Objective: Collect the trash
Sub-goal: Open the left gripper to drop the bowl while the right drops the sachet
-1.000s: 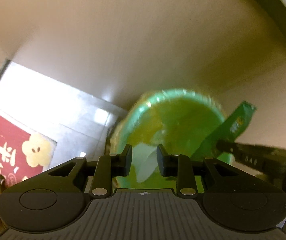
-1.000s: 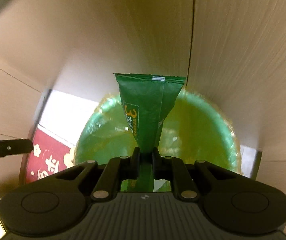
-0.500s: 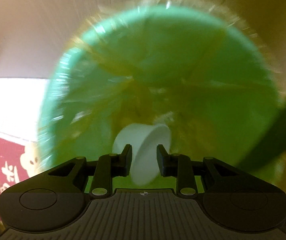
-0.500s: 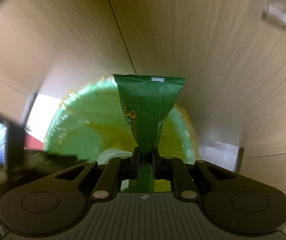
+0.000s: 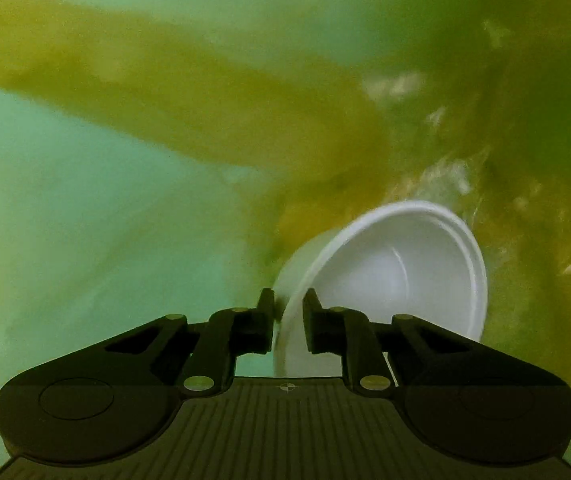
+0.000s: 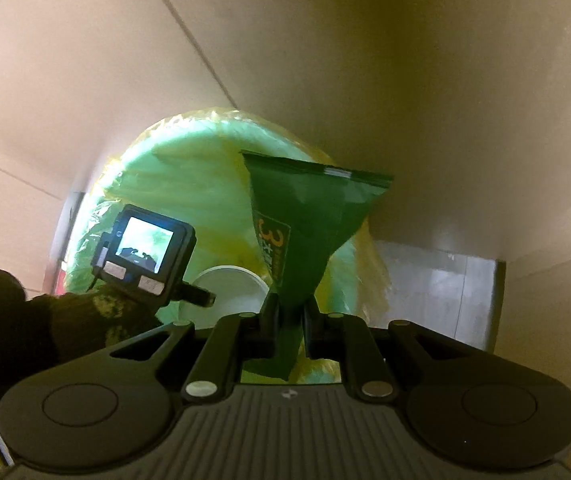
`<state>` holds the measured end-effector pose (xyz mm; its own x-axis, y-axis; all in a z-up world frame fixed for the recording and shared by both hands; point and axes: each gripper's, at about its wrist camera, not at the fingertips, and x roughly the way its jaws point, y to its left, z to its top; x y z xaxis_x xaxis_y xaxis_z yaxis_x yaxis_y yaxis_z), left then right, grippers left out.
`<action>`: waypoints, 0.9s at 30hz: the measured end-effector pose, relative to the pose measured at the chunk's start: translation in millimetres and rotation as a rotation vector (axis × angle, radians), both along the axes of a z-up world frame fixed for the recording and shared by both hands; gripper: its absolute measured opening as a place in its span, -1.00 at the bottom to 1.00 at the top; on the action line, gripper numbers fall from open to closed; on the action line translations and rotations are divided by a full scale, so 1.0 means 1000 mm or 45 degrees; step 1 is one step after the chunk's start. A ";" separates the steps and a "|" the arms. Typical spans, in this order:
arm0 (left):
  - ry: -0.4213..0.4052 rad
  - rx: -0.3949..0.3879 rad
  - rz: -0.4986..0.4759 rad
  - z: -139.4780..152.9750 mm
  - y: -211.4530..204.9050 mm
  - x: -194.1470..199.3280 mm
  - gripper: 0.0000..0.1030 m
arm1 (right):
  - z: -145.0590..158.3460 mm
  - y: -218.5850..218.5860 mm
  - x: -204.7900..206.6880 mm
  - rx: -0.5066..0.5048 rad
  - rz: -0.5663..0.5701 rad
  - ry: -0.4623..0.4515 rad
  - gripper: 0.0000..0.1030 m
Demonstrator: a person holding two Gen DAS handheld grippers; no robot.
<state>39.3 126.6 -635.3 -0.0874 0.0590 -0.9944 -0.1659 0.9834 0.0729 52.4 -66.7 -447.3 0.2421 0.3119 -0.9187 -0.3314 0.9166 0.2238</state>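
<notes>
My left gripper (image 5: 288, 312) is shut on the rim of a white paper cup (image 5: 397, 276) and holds it inside a bin lined with a green and yellow bag (image 5: 133, 184). In the right wrist view the cup (image 6: 225, 292) shows at the bin mouth (image 6: 189, 184), with the left gripper's body and camera screen (image 6: 145, 252) in front of it. My right gripper (image 6: 288, 312) is shut on a dark green snack wrapper (image 6: 305, 232) and holds it upright just outside the bin mouth.
Beige wooden panels (image 6: 405, 60) surround the bin on the top and sides. A pale tiled floor (image 6: 437, 292) shows to the right of the bin. The person's dark sleeve (image 6: 13, 320) fills the left edge.
My left gripper has moved with the cup from outside the bin deep into the bag. The right gripper with the wrapper has shifted a little, and the left gripper now shows in its view.
</notes>
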 end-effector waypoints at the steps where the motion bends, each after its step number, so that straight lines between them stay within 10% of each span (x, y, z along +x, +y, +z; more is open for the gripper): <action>1: -0.056 -0.107 0.037 -0.001 0.003 0.004 -0.63 | 0.000 -0.001 0.000 0.005 -0.011 0.004 -0.78; 3: -0.125 -0.259 0.065 -0.004 0.006 0.011 -0.63 | 0.002 -0.003 0.004 0.022 -0.025 0.004 -0.78; 7: -0.128 -0.251 0.058 0.009 0.009 0.017 -0.54 | 0.004 0.007 0.007 0.016 0.005 -0.012 -0.78; 13: -0.365 -0.415 0.179 0.129 0.047 -0.012 -0.52 | -0.014 0.051 0.014 0.029 0.092 0.022 -0.78; 21: -0.643 -0.326 0.388 0.248 0.097 -0.061 -0.52 | -0.078 0.114 0.029 -0.016 0.224 0.214 -0.51; 27: -0.651 -0.353 0.551 0.272 0.114 -0.091 -0.52 | -0.032 0.121 0.027 -0.117 0.302 0.089 -0.20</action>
